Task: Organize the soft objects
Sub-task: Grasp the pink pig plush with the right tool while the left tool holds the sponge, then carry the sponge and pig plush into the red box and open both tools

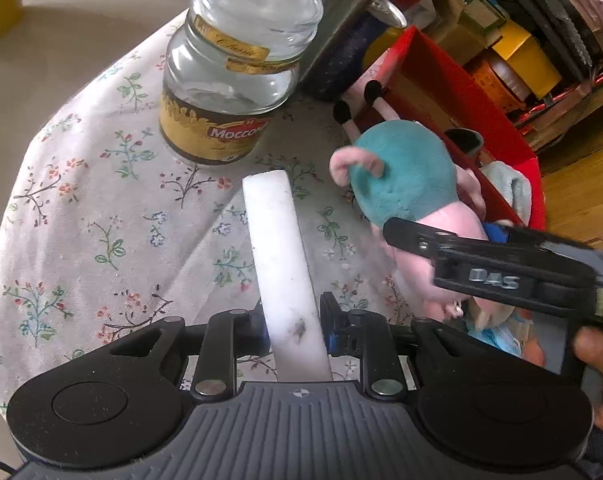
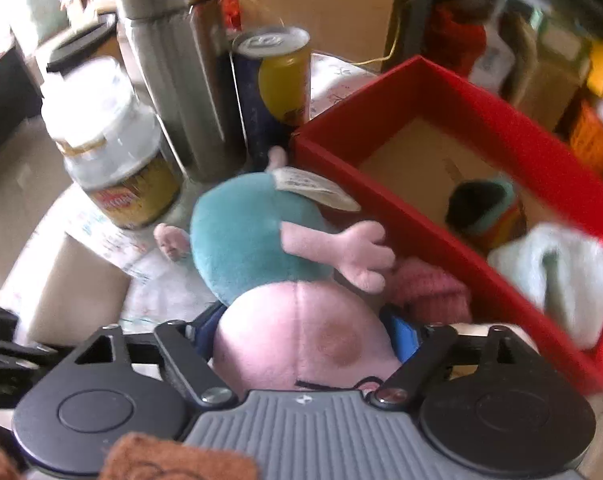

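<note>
My left gripper (image 1: 293, 320) is shut on a long white foam strip (image 1: 279, 248) that sticks forward above the flowered tablecloth (image 1: 81, 208). My right gripper (image 2: 301, 332) is shut on the pink head of a plush pig (image 2: 261, 240) in a teal dress and holds it beside the near wall of the red box (image 2: 421, 232). The pig also shows in the left wrist view (image 1: 401, 180), with the right gripper (image 1: 481, 264) across it. Inside the box lie a pale green cloth (image 2: 561, 276) and a dark, teal and orange soft item (image 2: 485, 208). A pink knitted piece (image 2: 433, 292) lies against the box's outer wall.
A glass Moccona jar (image 1: 229, 80) stands on the cloth at the back left. A steel flask (image 2: 173, 80) and a yellow can (image 2: 281, 76) stand behind the pig. Cardboard boxes and clutter fill the shelves behind the table. The table's edge curves round on the left.
</note>
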